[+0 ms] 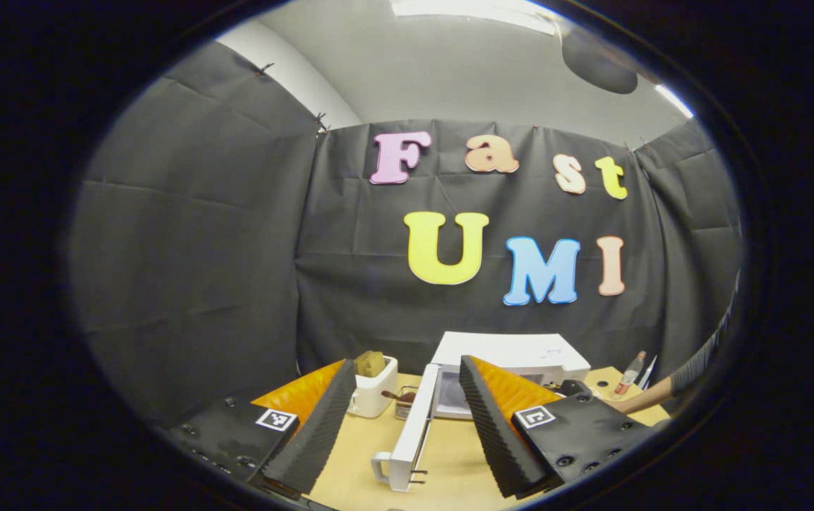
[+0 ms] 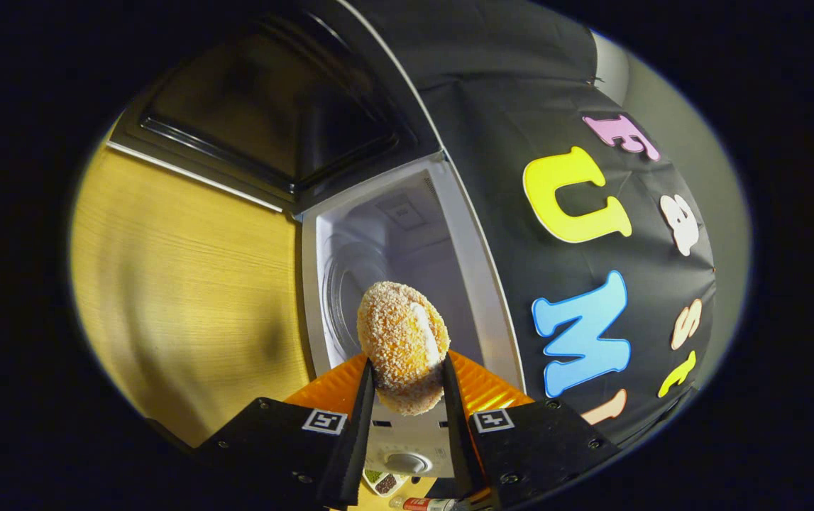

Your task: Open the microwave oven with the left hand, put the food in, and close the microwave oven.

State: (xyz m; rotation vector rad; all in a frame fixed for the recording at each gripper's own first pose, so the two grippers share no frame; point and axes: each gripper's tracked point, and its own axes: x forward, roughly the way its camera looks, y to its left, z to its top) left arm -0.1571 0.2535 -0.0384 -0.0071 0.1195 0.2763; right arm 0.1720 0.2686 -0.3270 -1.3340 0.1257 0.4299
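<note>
A: Status of the breaded croquette?
B: Clamped between both fingers of the right gripper, held before the open microwave oven cavity.
A: Left gripper?
B: Released, empty, jaws apart, facing the swung-out door above the desk. Step: loading. Next, probably insert and release.

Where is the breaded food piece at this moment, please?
In the right gripper view, the breaded food piece is clamped between the right gripper fingers, just in front of the open microwave oven cavity.

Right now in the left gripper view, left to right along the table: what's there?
Toaster → open microwave door → microwave → small bottle → person's forearm.
</note>
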